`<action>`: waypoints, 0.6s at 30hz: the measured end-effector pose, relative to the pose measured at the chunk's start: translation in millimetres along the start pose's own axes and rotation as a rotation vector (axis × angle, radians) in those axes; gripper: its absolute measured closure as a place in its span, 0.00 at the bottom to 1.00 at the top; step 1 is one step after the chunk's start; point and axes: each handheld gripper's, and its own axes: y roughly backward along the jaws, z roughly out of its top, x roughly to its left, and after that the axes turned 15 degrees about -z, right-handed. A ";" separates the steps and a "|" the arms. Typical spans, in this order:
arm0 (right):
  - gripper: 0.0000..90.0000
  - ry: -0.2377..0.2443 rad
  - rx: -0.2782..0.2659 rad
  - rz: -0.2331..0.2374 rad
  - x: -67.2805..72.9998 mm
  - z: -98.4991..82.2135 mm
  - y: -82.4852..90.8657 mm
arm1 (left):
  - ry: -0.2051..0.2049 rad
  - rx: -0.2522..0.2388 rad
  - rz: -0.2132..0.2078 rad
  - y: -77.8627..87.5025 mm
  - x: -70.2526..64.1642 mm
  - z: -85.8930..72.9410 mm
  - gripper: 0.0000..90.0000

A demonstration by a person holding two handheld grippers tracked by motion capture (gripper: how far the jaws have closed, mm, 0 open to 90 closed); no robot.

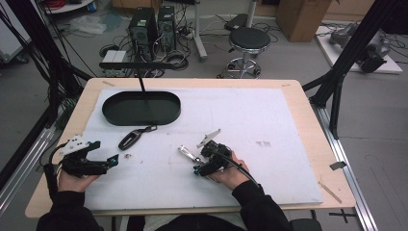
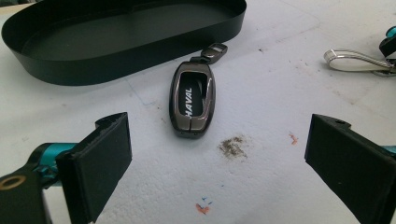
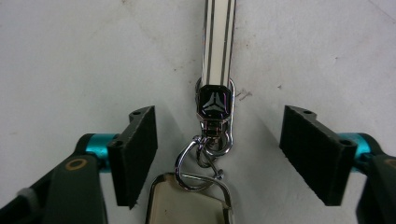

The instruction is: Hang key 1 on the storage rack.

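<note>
White foam board [image 1: 269, 120] on the wooden table, two keys and our two grippers.
Our right gripper [image 3: 217, 154] stands part open astride the silver strap keychain [image 3: 215, 70] near the near edge, gripping nothing; our left gripper [image 2: 215, 158], wide open and empty, faces the dark oval HAVAL key fob [image 2: 192, 100] beside the black oval tray [image 2: 121, 42].

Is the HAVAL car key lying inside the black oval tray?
No: in the left gripper view the HAVAL car key lies on the white table cover, just outside the wall of the black oval tray.
</note>
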 end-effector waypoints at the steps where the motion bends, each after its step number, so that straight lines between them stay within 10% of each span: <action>1: 0.35 0.000 0.002 -0.009 1.2 0.1 0.5 | 0.000 0.000 0.000 -0.1 0.0 0.0 0.09; 18: 0.80 0.037 -0.047 -0.022 8.2 4.6 -0.2 | 0.000 0.001 0.000 -0.8 0.6 -0.3 0.09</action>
